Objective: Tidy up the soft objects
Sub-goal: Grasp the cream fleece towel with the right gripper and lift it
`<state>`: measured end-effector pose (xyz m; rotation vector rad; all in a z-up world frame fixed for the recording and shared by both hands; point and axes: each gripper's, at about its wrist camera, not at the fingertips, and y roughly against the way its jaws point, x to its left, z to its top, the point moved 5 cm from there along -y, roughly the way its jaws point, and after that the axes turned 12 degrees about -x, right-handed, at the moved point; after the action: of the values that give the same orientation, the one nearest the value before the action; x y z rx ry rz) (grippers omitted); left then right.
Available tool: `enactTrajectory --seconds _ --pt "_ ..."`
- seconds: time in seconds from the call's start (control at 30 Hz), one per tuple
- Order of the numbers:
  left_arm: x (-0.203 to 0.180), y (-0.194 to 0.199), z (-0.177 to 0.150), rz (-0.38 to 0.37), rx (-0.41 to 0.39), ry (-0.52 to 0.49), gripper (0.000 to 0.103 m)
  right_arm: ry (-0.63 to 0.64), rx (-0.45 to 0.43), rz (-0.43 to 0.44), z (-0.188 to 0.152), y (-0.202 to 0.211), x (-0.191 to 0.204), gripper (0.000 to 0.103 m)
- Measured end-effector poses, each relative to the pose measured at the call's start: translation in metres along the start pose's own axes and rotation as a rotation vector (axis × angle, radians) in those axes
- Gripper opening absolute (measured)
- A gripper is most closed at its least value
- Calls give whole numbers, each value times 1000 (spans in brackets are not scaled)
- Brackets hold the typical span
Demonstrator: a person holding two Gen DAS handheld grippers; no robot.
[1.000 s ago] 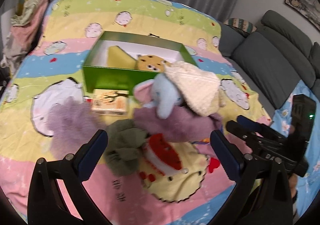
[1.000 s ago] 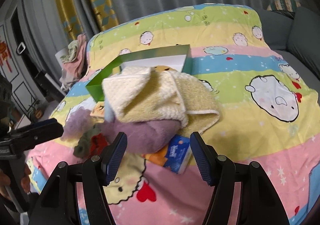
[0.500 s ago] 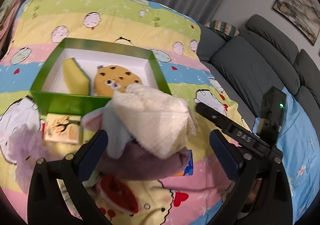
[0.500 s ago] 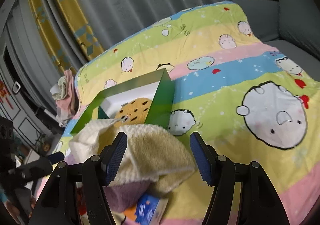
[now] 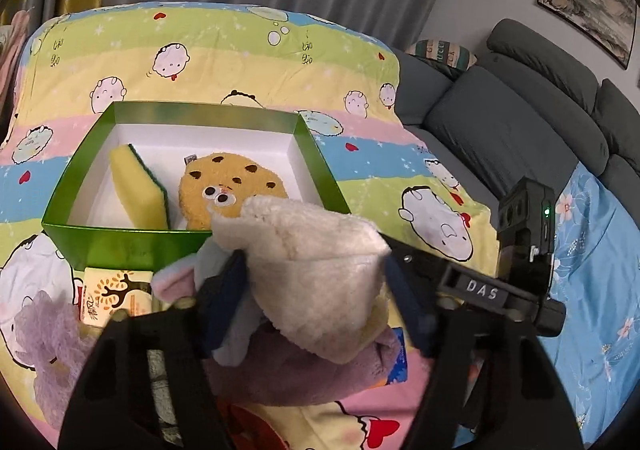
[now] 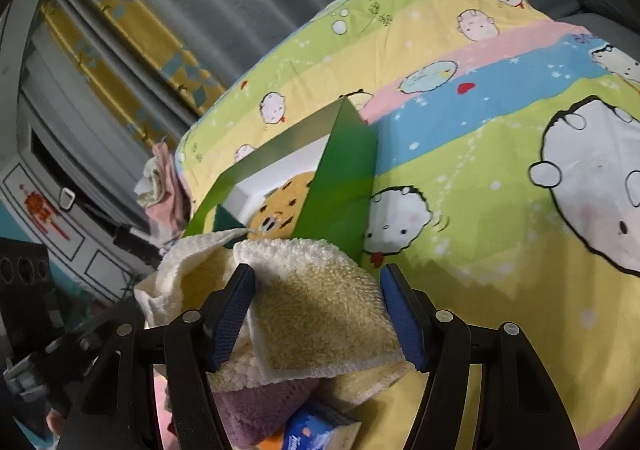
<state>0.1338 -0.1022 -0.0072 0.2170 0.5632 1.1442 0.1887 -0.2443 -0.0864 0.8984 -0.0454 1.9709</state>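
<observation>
Both grippers' jaws stand apart astride the cream towel (image 5: 316,274), none clamped. Box (image 5: 120,246) lies just ahead of them. Step: grasping the towel; next, close and carry forward.

White letters "DAS" stand on the black bar of the right tongs (image 5: 482,290) at the right. The near blue tissue pack (image 6: 310,432) shows a partly hidden word beginning "Tem"; nothing else reads clearly

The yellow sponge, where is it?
In the left wrist view, the sponge leans inside the green box, at its left, beside the cookie plush.
</observation>
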Motion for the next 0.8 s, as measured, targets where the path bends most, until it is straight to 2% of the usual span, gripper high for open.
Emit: enactTrajectory --seconds 0.03,0.1,0.17,0.23,0.27,0.33,0.43,0.53,0.8 --pt "0 -1 0 -4 2 0 60 -2 3 3 -1 -1 1 66" --pt "-2 -3 -1 -4 9 -13 55 -8 11 42 -3 -1 5 60" --pt "-2 -4 -3 -2 8 -23 43 8 26 57 -7 -4 12 42" --pt "-1 -5 -4 -4 11 -21 31 31 27 52 -10 -5 16 30" --pt "0 -6 -5 -2 15 -19 25 37 24 51 -10 -5 17 27" --pt "1 -8 -6 7 20 -17 23 36 16 63 -11 -3 20 21" --pt "2 -6 -5 3 16 -6 19 23 -2 82 -8 3 21 19" --pt "-3 1 -3 -19 4 7 19 25 -39 123 -4 17 29 16" --pt "-22 46 20 -68 -90 -9 19 106 -186 226 14 66 72 16"
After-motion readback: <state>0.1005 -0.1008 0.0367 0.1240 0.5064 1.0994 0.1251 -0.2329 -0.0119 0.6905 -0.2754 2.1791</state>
